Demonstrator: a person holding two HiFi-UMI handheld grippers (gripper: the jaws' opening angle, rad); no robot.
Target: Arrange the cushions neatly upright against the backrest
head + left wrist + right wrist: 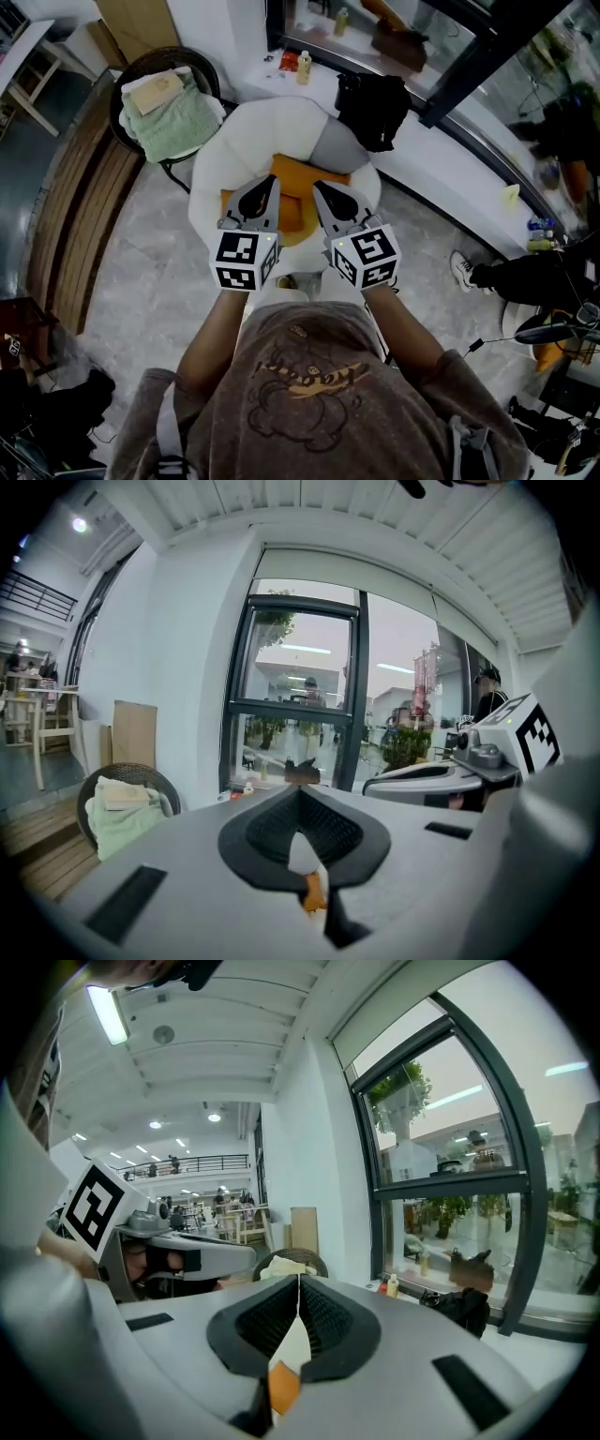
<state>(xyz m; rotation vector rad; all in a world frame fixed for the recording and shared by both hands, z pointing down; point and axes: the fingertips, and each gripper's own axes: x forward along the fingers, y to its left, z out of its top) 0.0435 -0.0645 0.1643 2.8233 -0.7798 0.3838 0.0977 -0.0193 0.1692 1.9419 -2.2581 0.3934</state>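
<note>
Orange cushion lies on the seat of the white armchair, and a grey cushion leans against the backrest at the far right. Over the near part of the orange cushion, the left tongs and the right tongs hover side by side, pointing toward the backrest. Each pair is closed, tips meeting, with nothing held; slivers of white and orange show through the gap behind the tips. A black bag sits on the ledge beyond the armchair.
</note>
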